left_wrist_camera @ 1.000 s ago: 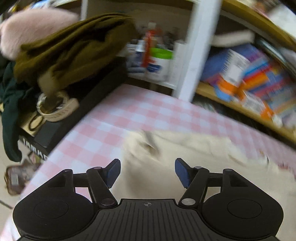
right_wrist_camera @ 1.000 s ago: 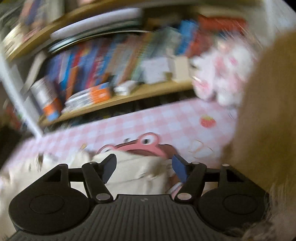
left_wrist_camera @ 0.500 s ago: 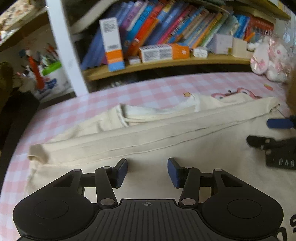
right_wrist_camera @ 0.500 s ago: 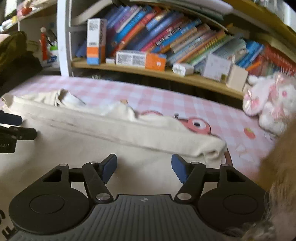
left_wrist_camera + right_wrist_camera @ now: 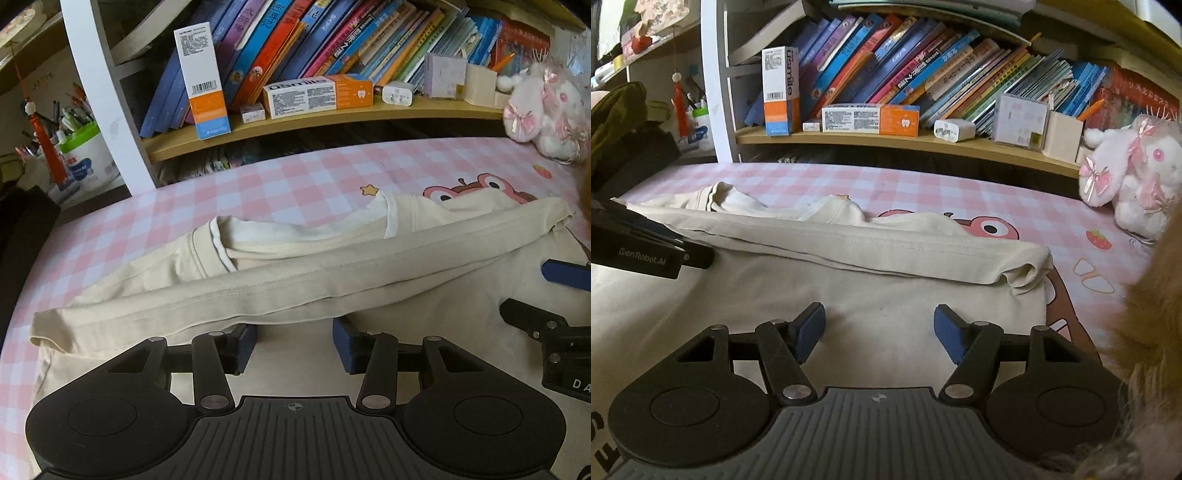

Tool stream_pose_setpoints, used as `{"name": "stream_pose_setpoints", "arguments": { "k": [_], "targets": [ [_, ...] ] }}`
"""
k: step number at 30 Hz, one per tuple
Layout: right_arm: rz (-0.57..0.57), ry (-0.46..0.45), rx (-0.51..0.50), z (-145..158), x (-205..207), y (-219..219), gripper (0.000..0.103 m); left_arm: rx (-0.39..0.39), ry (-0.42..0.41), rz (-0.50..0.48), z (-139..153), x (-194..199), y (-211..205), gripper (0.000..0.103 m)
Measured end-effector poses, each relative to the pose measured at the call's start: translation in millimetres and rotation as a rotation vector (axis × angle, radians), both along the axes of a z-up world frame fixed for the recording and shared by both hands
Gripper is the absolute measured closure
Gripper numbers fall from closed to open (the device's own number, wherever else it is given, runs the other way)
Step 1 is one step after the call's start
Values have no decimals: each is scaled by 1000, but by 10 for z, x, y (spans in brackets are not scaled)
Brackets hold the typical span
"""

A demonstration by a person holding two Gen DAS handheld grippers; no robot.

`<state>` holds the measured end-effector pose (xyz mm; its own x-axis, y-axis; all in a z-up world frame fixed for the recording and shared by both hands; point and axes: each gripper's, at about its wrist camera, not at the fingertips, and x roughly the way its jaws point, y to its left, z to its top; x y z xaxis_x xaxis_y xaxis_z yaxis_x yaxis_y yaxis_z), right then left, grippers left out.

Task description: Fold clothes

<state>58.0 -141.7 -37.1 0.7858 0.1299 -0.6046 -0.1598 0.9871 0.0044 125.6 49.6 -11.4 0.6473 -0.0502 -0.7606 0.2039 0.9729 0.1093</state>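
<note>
Working from the left side, we have the left gripper (image 5: 294, 341) part open over the cream shirt (image 5: 295, 273), jaws having just been closing, with nothing between them but the fabric lying flat beneath. Just ahead of its fingertips runs the long folded band of the shirt (image 5: 258, 295), the collar beyond that on the pink checked cloth (image 5: 295, 177). We would, by our reckoning, bring both pads down onto the band's near edge and pinch only the top layers (not the sheet under them). To the right, the right gripper (image 5: 879, 338) also stands open and empty, the band's rolled end (image 5: 1023, 273) ahead and slightly right of it. We should take both ends level and lift together, so the fold stays straight.
</note>
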Motion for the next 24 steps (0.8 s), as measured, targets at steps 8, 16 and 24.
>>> {"name": "stream_pose_setpoints", "arguments": {
  "k": [8,16,24],
  "targets": [
    [-1,-7,4,-2,-1,-6,39,15,1,5,-3,12,-26,56],
    [-1,-8,2,-4,-2,-8,39,28,-4,20,-3,24,-44,54],
    [-1,-9,3,-6,-6,1,39,44,-43,72,106,580,-70,58]
  ]
}}
